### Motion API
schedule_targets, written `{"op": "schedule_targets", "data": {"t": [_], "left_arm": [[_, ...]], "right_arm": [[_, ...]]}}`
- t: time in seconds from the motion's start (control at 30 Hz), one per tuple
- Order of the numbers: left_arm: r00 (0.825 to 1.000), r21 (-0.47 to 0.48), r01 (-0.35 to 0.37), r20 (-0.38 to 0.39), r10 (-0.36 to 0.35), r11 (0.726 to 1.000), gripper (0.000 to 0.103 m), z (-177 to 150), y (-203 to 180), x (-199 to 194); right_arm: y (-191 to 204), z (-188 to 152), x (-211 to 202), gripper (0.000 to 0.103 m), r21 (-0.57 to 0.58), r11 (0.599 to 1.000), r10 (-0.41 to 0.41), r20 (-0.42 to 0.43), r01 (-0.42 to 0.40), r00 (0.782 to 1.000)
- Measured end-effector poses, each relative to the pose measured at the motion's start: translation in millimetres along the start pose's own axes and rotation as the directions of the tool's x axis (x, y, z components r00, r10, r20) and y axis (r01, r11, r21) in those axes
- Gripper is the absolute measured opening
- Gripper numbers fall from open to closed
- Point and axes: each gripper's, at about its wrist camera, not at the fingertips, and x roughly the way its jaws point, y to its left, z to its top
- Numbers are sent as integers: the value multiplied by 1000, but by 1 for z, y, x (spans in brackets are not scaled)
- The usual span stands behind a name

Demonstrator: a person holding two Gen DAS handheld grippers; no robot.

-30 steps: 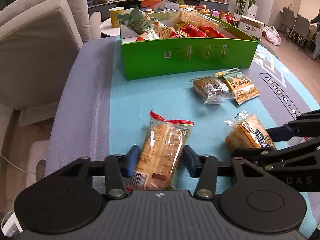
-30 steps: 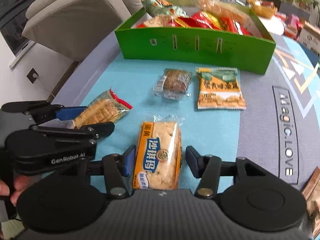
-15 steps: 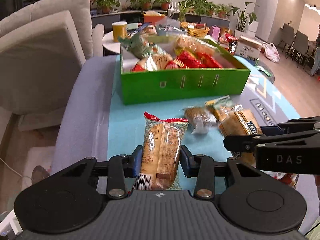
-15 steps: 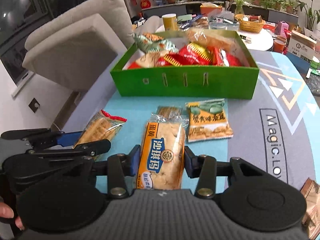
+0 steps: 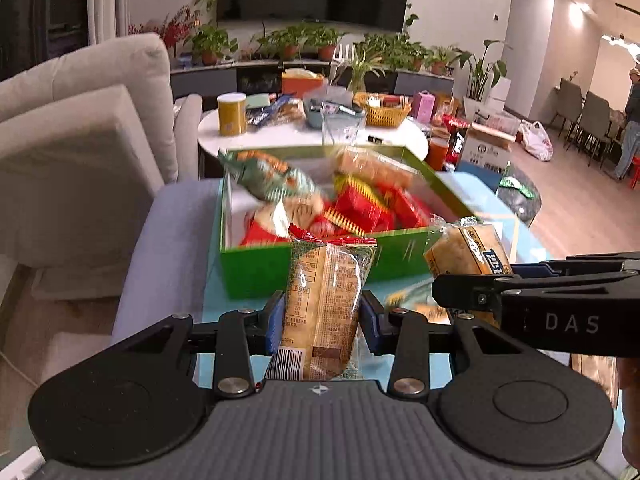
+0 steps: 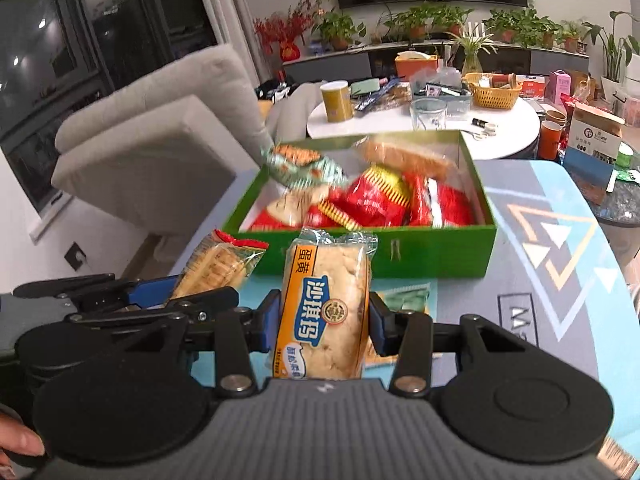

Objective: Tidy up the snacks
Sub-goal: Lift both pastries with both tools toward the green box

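My left gripper [image 5: 322,318] is shut on a clear cracker packet with a red top seal [image 5: 326,300], held above the table in front of the green box [image 5: 256,272]. My right gripper [image 6: 324,322] is shut on an orange-labelled pastry packet [image 6: 326,312], also lifted, facing the green box [image 6: 436,252]. The box holds several red, green and tan snack packs. Each gripper shows in the other's view: the right one with its packet [image 5: 464,252], the left one with its packet [image 6: 216,266].
A green-and-orange snack pack [image 6: 404,300] still lies on the blue mat below the right gripper. A beige sofa [image 5: 80,152] stands left. A white round table [image 6: 420,124] with cups and a basket stands behind the box. A cardboard carton [image 6: 592,140] sits at right.
Both grippers have closed on their packets and lifted them off the mat, rising and moving toward the green box, which now looks closer and is seen from higher.
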Motion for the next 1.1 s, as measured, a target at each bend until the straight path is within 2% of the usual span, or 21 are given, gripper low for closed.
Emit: {"op": "schedule_targets", "data": {"t": [0.23,0.47,0.57,0.8,1.1], "left_arm": [[1000,-41,15,17,-14,999,36,23,0,7],[998,-28,5,63,-3,1000,36,50,-2,17],[998,-31,-6,65,8,999,37,63,-2,28],[998,-87,23,67,-17,996,37,94,5,54],[998,-115,31,66,-23,993,37,111,10,103]], "right_arm": [[-6,28,-4,45,1,1000,-5,59,5,998],[-13,50,-1,45,18,1000,-1,102,-1,995],[-17,60,3,45,54,998,4,118,-11,993],[-26,84,18,45,98,995,-14,135,1,991],[-44,91,50,45,147,989,-48,125,29,991]]}}
